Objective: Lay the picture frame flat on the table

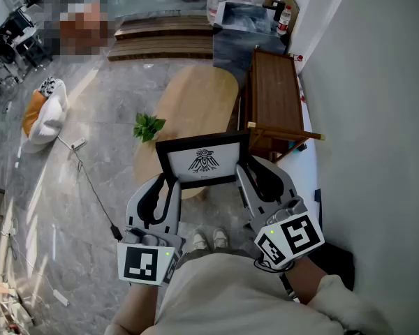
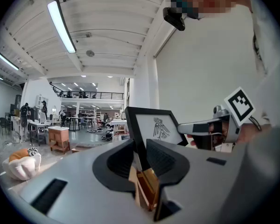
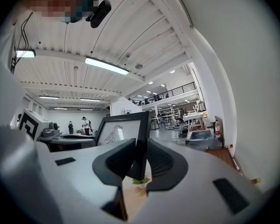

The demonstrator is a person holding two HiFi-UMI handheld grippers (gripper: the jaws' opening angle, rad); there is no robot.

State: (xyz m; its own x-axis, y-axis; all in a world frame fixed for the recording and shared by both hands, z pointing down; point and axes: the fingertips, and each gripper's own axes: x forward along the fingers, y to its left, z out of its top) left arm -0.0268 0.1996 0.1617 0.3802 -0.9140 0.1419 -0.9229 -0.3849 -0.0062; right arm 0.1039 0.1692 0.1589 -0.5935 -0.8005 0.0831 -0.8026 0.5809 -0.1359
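Currently: one picture frame (image 1: 204, 160), black border, white mat with a bird emblem, held upright over the near end of the table (image 1: 195, 100); whether its lower edge touches the top cannot be told. Left gripper (image 1: 166, 184) clamped on the frame's left edge, right gripper (image 1: 246, 176) clamped on its right edge, each biting only the narrow border. Hazards, as judged: the two holds are thin, so uneven tipping by either side could twist the frame out of one pair of jaws; lowered where it hangs, it may land partly off the near edge and slide to the floor (image 1: 105, 117); laid down too fast, the glazed face or a corner could strike the wood. Plant (image 1: 148, 126), small and green, stands at the table's left edge, near enough to be brushed by a wide swing. Surface: oval top, pale wood, otherwise bare. Room: dark wooden sideboard (image 1: 274, 89) just beside the table's right edge, against a white wall (image 1: 377, 82); grey stone flooring; wooden steps (image 1: 164, 37) beyond the far end; white cushion (image 1: 47, 117) and a trailing cable (image 1: 91, 187) well apart at left.
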